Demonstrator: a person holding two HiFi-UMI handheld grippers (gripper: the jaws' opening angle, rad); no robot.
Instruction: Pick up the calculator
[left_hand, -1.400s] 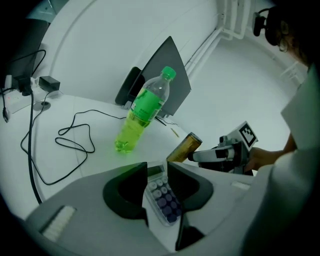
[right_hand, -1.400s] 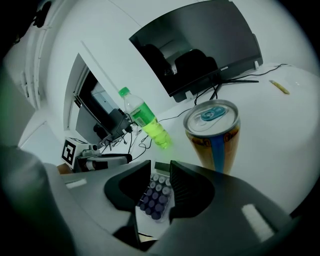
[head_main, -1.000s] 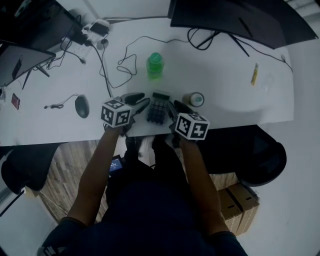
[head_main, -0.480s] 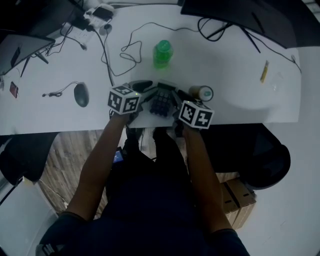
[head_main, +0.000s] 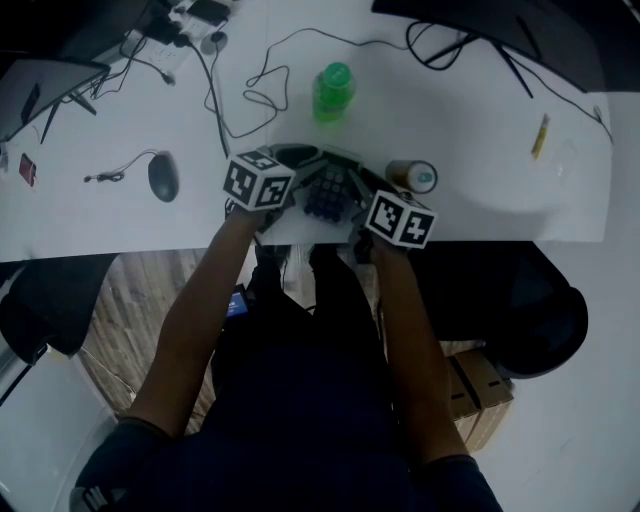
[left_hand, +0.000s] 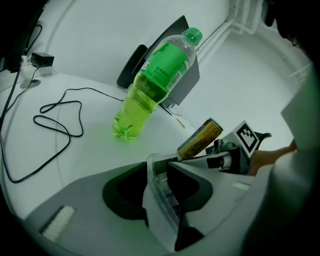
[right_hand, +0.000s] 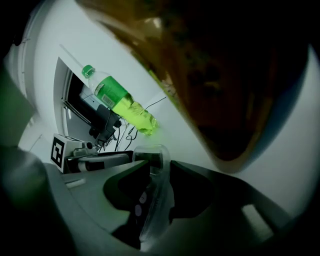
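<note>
Head view first. Shows the calculator (head_main: 328, 192) near the front edge of the white table (head_main: 450, 130), flanked by the left gripper (head_main: 300, 172) and the right gripper (head_main: 358, 188), each reaching in from its own side. Places a green bottle (head_main: 333, 92) beyond it, a can (head_main: 412, 176) just to its right and a mouse (head_main: 163, 176) well off to the left. Against a second ago, finds both marker cubes slightly closer together and higher in frame, with bottle and can shifted the same way, so mostly camera movement. Cannot tell from here whether the calculator is off the table.

Left gripper view next. Looks along jaws drawn nearly together, clamped on one clear-cased edge of the calculator. Takes in the bottle leaning beyond, the can and the right gripper's cube to the right, and a black cable (left_hand: 50, 120) looping at left.

Right gripper view last. Shows jaws likewise narrowed onto the calculator's opposite edge, keys visible beside the left-hand jaw. Catches the can huge and very near the lens, with the bottle and the other gripper's cube farther off.
</note>
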